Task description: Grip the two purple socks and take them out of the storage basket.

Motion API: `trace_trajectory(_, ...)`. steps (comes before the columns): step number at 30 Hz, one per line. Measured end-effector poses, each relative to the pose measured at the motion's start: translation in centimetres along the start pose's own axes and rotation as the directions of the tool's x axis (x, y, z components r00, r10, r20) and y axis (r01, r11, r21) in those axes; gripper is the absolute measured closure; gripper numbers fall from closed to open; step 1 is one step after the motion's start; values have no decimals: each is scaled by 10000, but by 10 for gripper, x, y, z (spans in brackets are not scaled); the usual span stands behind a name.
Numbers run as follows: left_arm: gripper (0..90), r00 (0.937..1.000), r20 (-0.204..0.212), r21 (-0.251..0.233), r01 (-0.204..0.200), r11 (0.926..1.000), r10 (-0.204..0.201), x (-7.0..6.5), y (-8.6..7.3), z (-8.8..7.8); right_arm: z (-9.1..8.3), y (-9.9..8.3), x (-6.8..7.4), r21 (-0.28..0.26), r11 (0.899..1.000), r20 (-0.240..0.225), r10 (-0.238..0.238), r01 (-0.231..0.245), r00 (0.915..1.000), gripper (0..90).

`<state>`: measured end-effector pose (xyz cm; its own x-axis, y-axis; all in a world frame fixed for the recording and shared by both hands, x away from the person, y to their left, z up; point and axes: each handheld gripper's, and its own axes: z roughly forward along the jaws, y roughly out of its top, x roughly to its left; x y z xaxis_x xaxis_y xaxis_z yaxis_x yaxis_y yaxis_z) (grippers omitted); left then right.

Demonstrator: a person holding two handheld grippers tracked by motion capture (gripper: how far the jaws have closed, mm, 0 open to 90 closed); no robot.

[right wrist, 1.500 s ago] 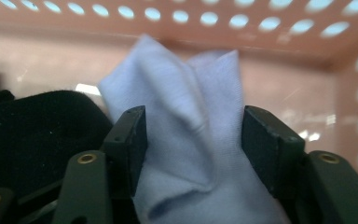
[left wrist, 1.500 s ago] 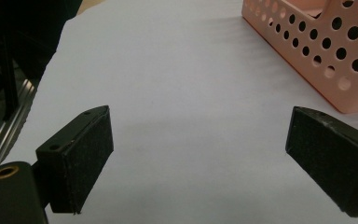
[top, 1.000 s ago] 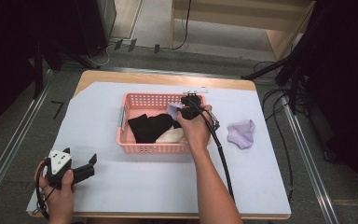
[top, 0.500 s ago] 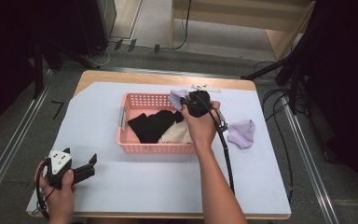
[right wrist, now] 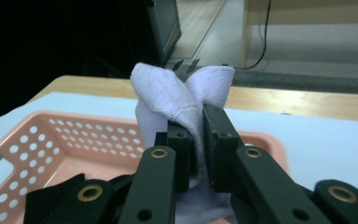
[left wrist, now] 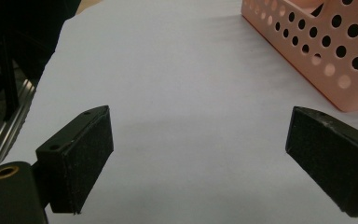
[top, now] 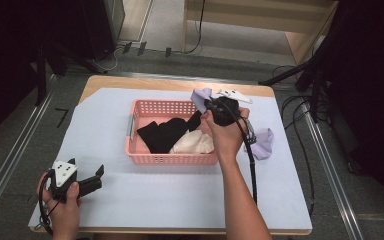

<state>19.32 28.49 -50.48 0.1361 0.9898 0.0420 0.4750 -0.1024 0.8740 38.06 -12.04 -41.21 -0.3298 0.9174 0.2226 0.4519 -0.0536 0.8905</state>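
A pink perforated basket [top: 145,107] stands mid-table with a black cloth [top: 162,134] and a cream cloth [top: 195,144] inside. My right gripper [top: 207,104] hovers over the basket's far right corner, shut on a lilac sock [top: 200,97]. In the right gripper view the sock [right wrist: 168,100] bulges up between the two pads [right wrist: 179,154], above the basket [right wrist: 37,140]. My left gripper [top: 96,177] rests at the near left of the table, open, with bare white cover between its jaws. Its pads [left wrist: 81,154] stand wide apart, the basket wall [left wrist: 326,56] ahead to the right.
A second lilac sock [top: 264,142] lies on the white table cover [top: 180,195] to the right of the basket. The right gripper's cable [top: 252,165] trails along the forearm. Dark floor, metal rails and cables surround the table.
My right gripper has risen out of the basket and moved toward its far right corner, carrying the lilac sock. The left gripper has stayed where it was.
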Motion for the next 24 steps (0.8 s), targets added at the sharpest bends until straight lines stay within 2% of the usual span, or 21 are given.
trace_trajectory(3, 83, 10000, -5, 0, 4, 10000, -4, 0, 0, 0, -12, 2, -13, -473, 9988, 98, 120, -115, 9999, 822)
trace_trajectory(6, 83, 10000, -19, -18, 5, 10000, -5, 0, 0, 0, -19, 3, -21, -707, 9974, 197, 145, -130, 9997, 822)
trace_trajectory(12, 83, 10000, 5, -24, 10, 10000, -10, 0, 0, 0, -41, -2, -55, -1117, 9918, 811, 707, -614, 9942, 822)
trace_trajectory(17, 83, 10000, -17, -10, -9, 10000, 9, 0, 0, 0, -52, -18, -85, -962, 9925, 1462, 891, -754, 9852, 822)
trace_trajectory(24, 83, 10000, 0, -53, 12, 10000, -12, 0, 0, 0, -55, -53, -115, -408, 9943, 2295, 1054, -986, 9676, 800)
